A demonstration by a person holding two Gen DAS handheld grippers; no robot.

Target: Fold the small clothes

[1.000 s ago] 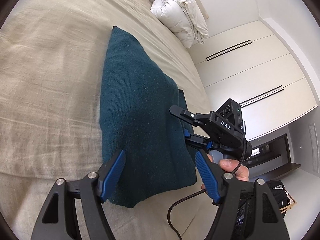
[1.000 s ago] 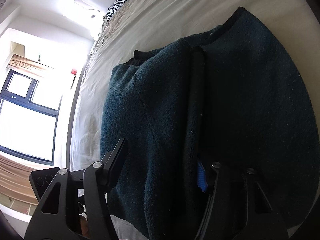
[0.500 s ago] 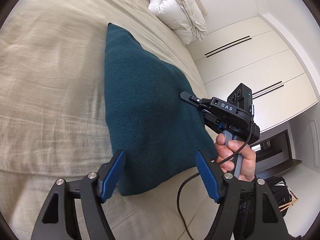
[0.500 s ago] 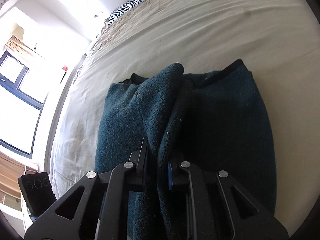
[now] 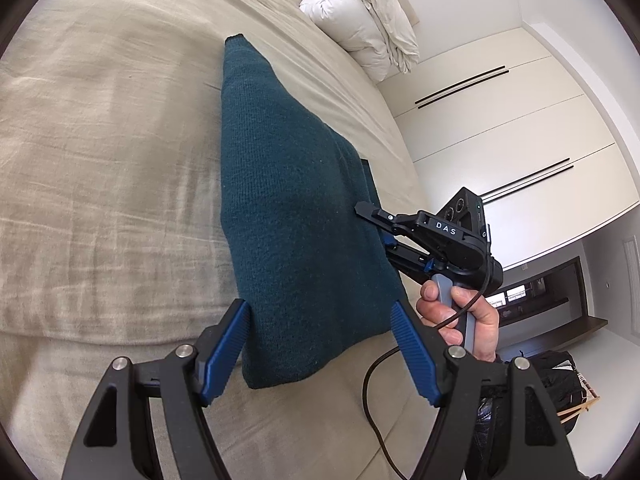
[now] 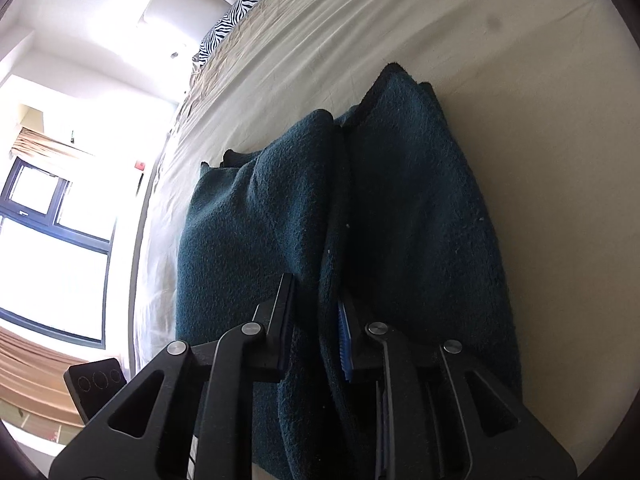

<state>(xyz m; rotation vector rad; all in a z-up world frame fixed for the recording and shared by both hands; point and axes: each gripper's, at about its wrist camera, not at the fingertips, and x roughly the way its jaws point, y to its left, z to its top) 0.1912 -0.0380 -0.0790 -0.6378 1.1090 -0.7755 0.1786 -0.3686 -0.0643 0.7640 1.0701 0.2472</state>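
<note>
Right now the teal knit (image 5: 296, 216) lies folded on the bed (image 5: 100, 160), near its front edge. Right gripper (image 6: 316, 320) has jaws nearly closed, pinching a fabric layer at the side edge, prob. to lift it for the next fold. Left gripper (image 5: 324, 344) hovers w/ jaws wide apart, holding nothing, straddling the near corner, ready to grab.

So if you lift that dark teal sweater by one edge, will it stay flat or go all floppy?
Probably floppy: the dark teal knit sweater already bulges and creases where the right gripper pinches a fold. It looks thick and fuzzy, so it likely won't slip. It should sag rather than keep its shape on the bed.
</note>
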